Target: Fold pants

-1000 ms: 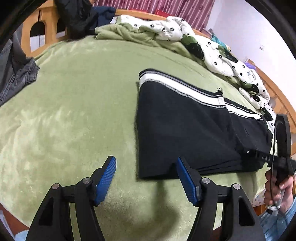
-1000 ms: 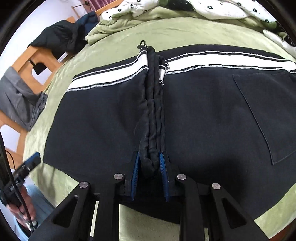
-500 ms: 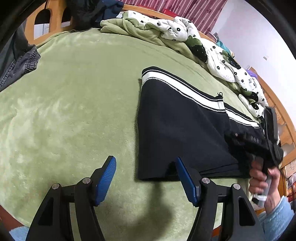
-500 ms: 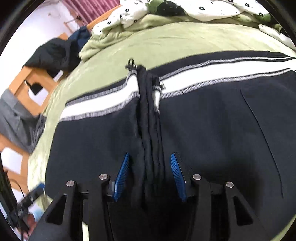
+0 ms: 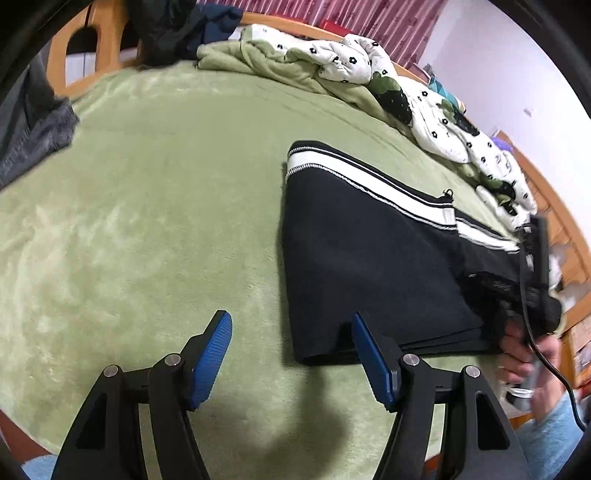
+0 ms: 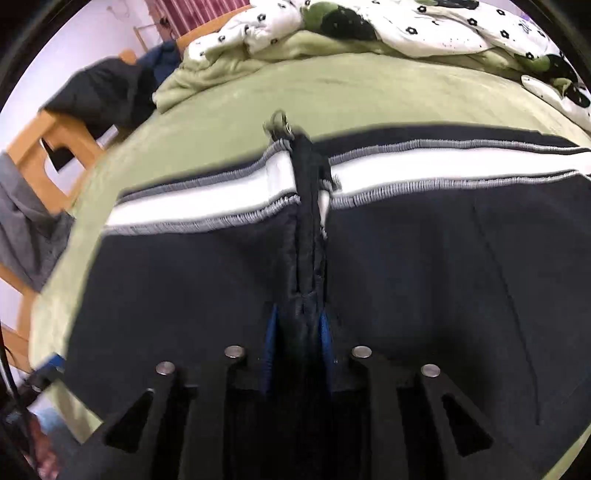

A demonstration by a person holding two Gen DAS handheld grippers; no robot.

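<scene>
Black pants [image 5: 369, 266] with a white side stripe lie folded on the green blanket [image 5: 147, 221]. My left gripper [image 5: 289, 321] stands open low over the blanket, its right finger beside the pants' near corner with nothing between the pads. In the right wrist view, a raised ridge of the black pants [image 6: 184, 280] runs up from my right gripper [image 6: 298, 314]. Its jaws are closing, and the blue pads press on that ridge from both sides. In the left wrist view, a hand [image 5: 524, 354] holds the right gripper at the pants' right end.
A white flowered quilt [image 5: 351, 59] and a green cover are bunched along the far side of the bed. Dark clothes [image 5: 166, 26] hang over the wooden bed frame at the far left. A grey garment [image 5: 33, 125] lies at the left edge.
The right jaws opened around the fabric ridge, slid a little further along it, and have closed on it again. The left gripper stayed in place and open.
</scene>
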